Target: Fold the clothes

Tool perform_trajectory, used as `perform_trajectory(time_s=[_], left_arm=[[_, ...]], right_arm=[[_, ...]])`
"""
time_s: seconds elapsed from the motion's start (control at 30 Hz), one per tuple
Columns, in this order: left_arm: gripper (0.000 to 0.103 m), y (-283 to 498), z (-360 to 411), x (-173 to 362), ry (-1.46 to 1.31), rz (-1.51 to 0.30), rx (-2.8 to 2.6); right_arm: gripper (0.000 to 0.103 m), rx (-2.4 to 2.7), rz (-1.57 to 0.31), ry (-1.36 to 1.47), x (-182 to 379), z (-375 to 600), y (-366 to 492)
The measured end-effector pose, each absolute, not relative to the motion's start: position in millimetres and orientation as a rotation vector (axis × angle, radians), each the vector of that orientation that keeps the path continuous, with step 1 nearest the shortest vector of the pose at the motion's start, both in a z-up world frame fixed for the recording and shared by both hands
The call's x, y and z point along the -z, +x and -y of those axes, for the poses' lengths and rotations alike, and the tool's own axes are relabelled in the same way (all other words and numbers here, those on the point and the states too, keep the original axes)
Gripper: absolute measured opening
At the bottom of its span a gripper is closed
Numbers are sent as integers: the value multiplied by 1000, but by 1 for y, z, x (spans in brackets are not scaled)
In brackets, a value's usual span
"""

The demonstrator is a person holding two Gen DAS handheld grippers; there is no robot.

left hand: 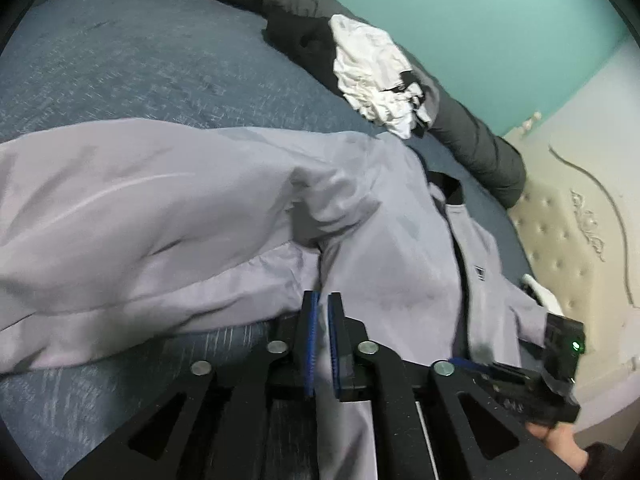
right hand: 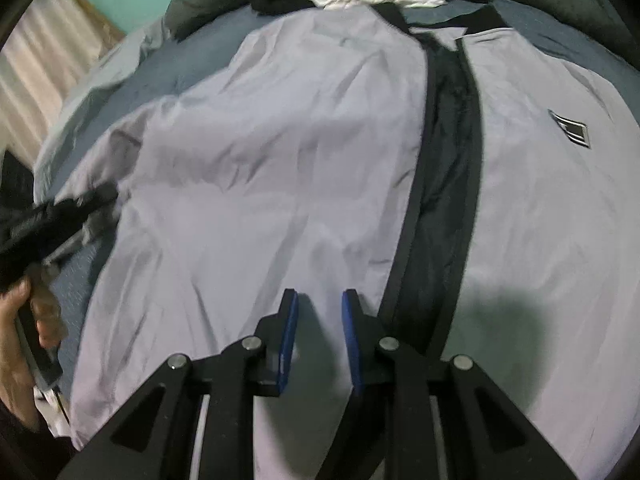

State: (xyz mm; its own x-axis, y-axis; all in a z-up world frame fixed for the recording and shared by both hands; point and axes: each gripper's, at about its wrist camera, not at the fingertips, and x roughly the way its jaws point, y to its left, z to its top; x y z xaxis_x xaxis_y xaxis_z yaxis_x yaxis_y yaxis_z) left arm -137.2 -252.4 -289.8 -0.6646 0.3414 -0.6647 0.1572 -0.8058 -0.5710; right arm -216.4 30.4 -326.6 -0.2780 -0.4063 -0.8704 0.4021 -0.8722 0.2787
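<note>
Lilac nylon, that is the jacket (right hand: 280,168), spread front-up across the blue bed (left hand: 120,64), with its dark zip band (right hand: 448,168) running from twelve o'clock down toward six in the right wrist view and a small square badge (right hand: 570,130) on the chest at about two o'clock. One sleeve (left hand: 132,216) lies folded across the body, filling the nine o'clock side of the left wrist view.

The left tool (left hand: 323,300) sits low at the jacket's edge, its blue pads (left hand: 311,340) a narrow slit apart. Lilac cloth runs through that slit, but I cannot tell whether the pads press on it. The right tool (right hand: 320,298) hangs over the jacket's lower front, just left of the zip band, its pads (right hand: 290,340) parted with only flat cloth showing under the gap; nothing is pinched there.

In the right wrist view a hand (right hand: 24,320) holds the other tool's handle at eight o'clock. In the left wrist view the right tool's black body with a green light (left hand: 576,346) shows at four o'clock.

A crumpled white garment (left hand: 372,72) rests on a dark quilt roll (left hand: 480,148) at one o'clock, beyond the jacket's collar. A cream tufted headboard (left hand: 560,264) stands at three o'clock against a teal wall (left hand: 480,20).
</note>
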Motion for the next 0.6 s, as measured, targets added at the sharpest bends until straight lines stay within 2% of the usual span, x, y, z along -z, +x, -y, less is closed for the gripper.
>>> perform_trajectory(time_s=[0.03, 0.07, 0.6], left_arm=[[27, -131, 254, 291, -1241, 961, -2583], [31, -125, 255, 293, -1249, 991, -2552], [35, -65, 220, 332, -1390, 1049, -2308]], right_arm=[[22, 2177, 26, 1473, 324, -33, -214], [23, 2178, 46, 1466, 323, -36, -212], [26, 2155, 205, 1455, 303, -61, -166]])
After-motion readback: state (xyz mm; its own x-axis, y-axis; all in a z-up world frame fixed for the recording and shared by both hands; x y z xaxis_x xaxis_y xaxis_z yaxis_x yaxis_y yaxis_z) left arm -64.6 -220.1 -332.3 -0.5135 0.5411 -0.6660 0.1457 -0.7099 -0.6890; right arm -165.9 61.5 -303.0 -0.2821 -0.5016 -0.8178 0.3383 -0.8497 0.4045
